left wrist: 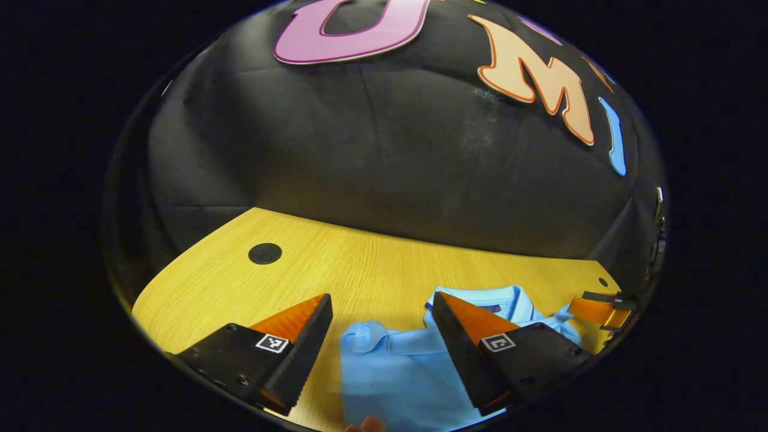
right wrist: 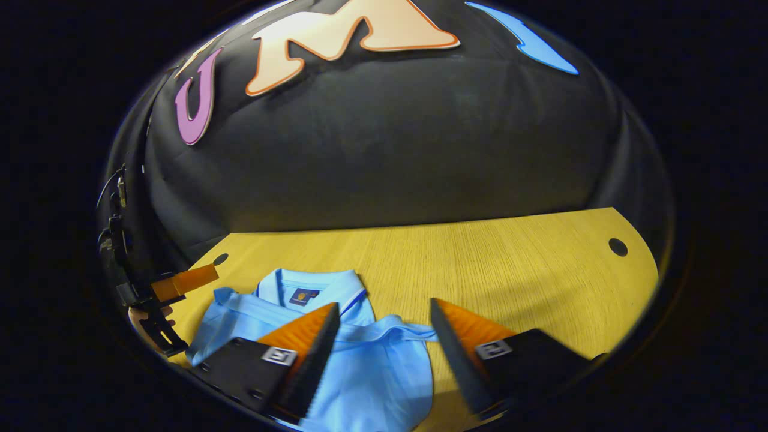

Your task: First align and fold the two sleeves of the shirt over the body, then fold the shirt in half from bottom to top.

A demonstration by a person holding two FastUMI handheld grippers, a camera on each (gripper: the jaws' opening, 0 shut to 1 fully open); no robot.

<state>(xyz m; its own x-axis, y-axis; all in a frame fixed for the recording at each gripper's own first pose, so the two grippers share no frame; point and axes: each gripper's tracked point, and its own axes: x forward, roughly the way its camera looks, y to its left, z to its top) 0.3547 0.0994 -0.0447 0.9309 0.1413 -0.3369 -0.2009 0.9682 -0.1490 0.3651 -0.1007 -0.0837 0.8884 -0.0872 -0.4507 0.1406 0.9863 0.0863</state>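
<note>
A light blue polo shirt (left wrist: 396, 372) lies on the wooden table (left wrist: 360, 264), collar toward the booth wall. In the left gripper view my left gripper (left wrist: 382, 321) hovers open over the shirt's left shoulder, where the sleeve (left wrist: 367, 336) is bunched; nothing is between its fingers. The right gripper (left wrist: 603, 306) shows far off at the right edge. In the right gripper view the shirt (right wrist: 360, 366) has its collar (right wrist: 312, 288) up and both sleeves lie folded over the body. My right gripper (right wrist: 384, 324) is open above the shirt's right shoulder. The left gripper (right wrist: 180, 282), held by a hand, appears at the far left.
The table has round cable holes (left wrist: 264, 253) (right wrist: 617, 246) near its back corners. The black cloth wall stands just behind the table's far edge. Bare wood (right wrist: 510, 264) stretches to the right of the shirt.
</note>
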